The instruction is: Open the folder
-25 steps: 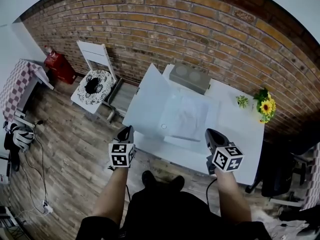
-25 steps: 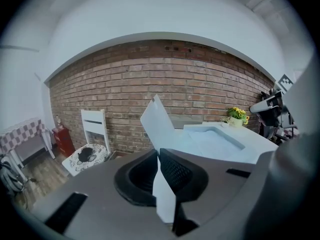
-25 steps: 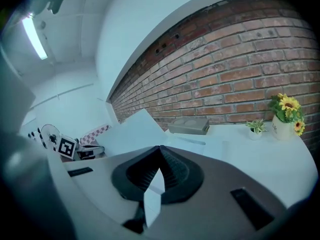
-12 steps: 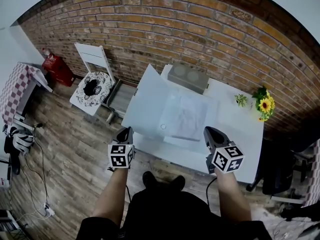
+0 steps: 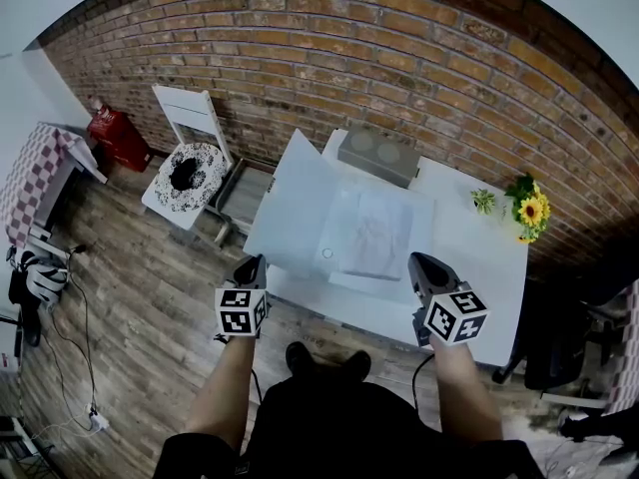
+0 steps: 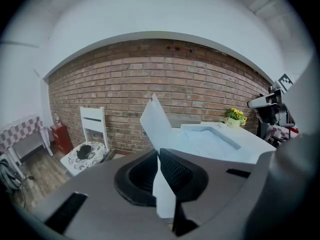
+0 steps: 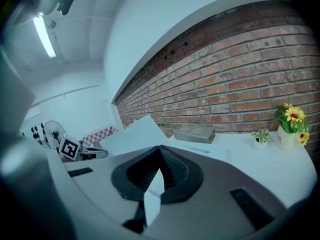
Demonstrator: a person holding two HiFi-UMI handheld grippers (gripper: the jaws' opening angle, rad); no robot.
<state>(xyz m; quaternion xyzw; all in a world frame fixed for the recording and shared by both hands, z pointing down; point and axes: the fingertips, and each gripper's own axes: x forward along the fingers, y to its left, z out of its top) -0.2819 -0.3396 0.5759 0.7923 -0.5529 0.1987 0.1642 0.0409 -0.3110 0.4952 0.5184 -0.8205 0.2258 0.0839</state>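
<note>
The pale folder lies open on the white table [image 5: 484, 267]. Its cover [image 5: 295, 208] stands tilted up on the left, and sheets of paper [image 5: 374, 233] show inside. My left gripper [image 5: 252, 263] hovers at the table's front left edge, just short of the cover, shut and empty. At the front edge below the papers, my right gripper [image 5: 419, 265] is shut too, with nothing in it. In the left gripper view the raised cover [image 6: 157, 121] rises beyond the closed jaws [image 6: 159, 156]. The right gripper view shows the cover [image 7: 140, 131] to the left of its closed jaws [image 7: 160, 151].
A grey box [image 5: 377, 154] sits at the table's far edge against the brick wall. A sunflower pot [image 5: 531, 213] and a small plant [image 5: 484, 202] stand at the right rear. A white chair [image 5: 190, 163] is left of the table, a black chair [image 5: 559, 347] at the right.
</note>
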